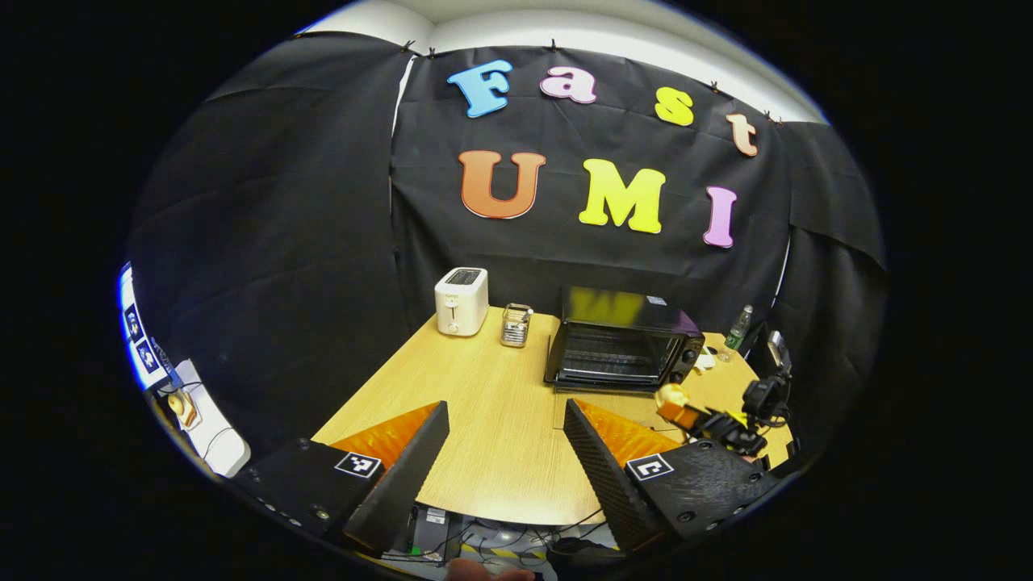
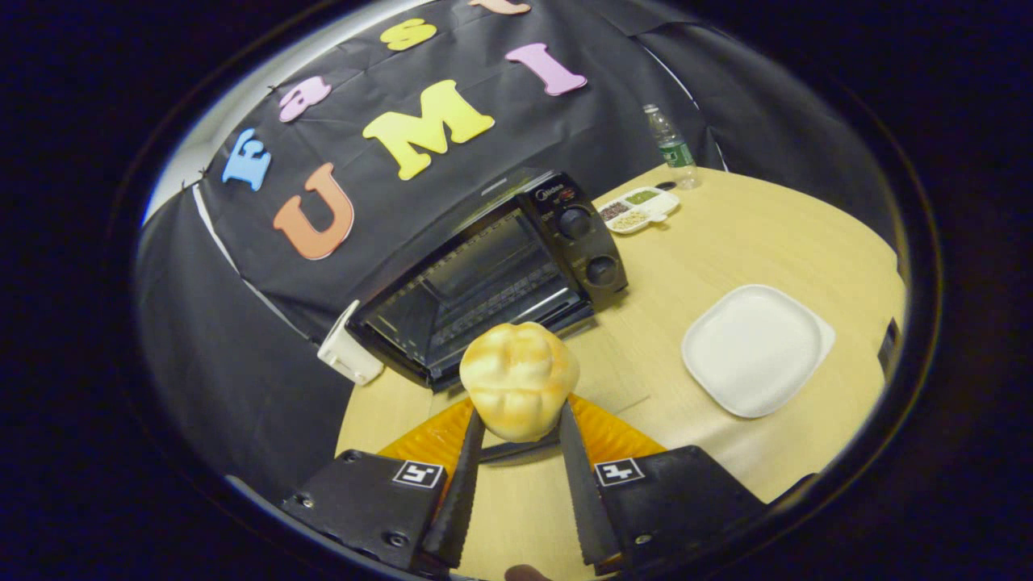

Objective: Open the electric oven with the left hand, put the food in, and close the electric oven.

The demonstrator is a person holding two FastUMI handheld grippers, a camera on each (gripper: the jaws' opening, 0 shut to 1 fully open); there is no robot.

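A black electric oven [image 1: 618, 349] stands at the back of the wooden table [image 1: 500, 428], its glass door shut; it also appears in the right gripper view [image 2: 492, 278]. My left gripper [image 1: 504, 420] hangs open over the table's near part, well short of the oven, with nothing between its fingers. My right gripper [image 2: 519, 432] is shut on a golden bread roll [image 2: 519, 379], held above the table in front of the oven door. In the left gripper view that right gripper [image 1: 710, 424] with the roll [image 1: 672, 395] appears at the right, near the oven's front corner.
A white toaster [image 1: 461, 301] and a small metal rack [image 1: 515, 324] stand left of the oven. A white square plate [image 2: 754, 349], a small divided dish [image 2: 637, 210] and a plastic bottle [image 2: 670, 147] sit to the oven's right. Cables lie below the table's front edge.
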